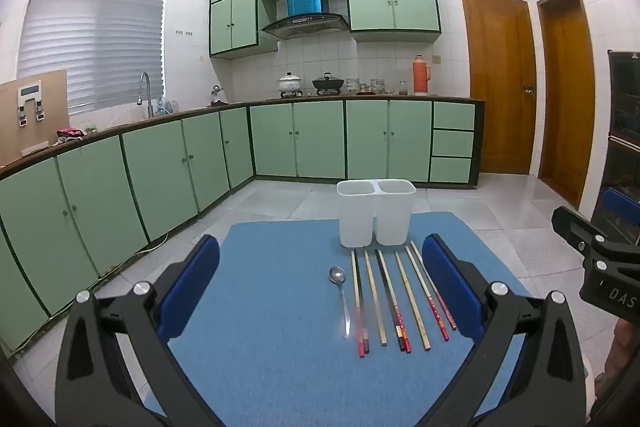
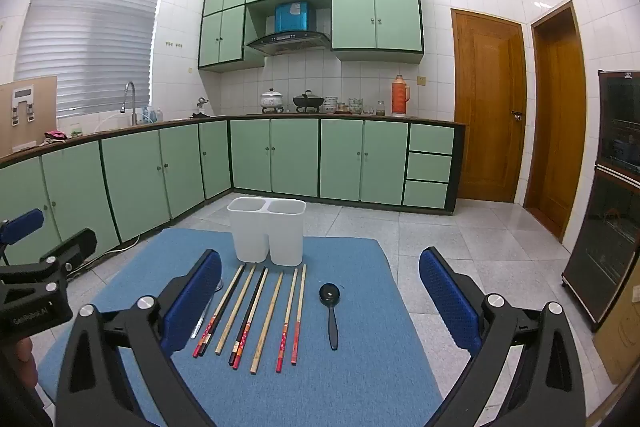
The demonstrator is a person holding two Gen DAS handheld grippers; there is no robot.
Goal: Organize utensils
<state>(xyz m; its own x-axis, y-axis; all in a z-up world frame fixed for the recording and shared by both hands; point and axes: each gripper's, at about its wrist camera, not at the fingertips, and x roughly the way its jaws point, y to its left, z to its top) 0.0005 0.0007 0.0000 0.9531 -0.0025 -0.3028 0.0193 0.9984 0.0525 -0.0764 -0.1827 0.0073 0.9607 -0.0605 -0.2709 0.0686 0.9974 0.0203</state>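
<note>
A white two-compartment holder stands at the far edge of a blue mat. In front of it lie several chopsticks side by side. A metal spoon lies left of them, partly hidden in the right wrist view. A black spoon lies right of them. My left gripper is open and empty above the mat's near side. My right gripper is open and empty, also above the near side.
The mat lies on a low table over a tiled floor. Green cabinets run along the left and back. Wooden doors and a dark cabinet stand on the right. The other gripper shows at the right edge of the left wrist view.
</note>
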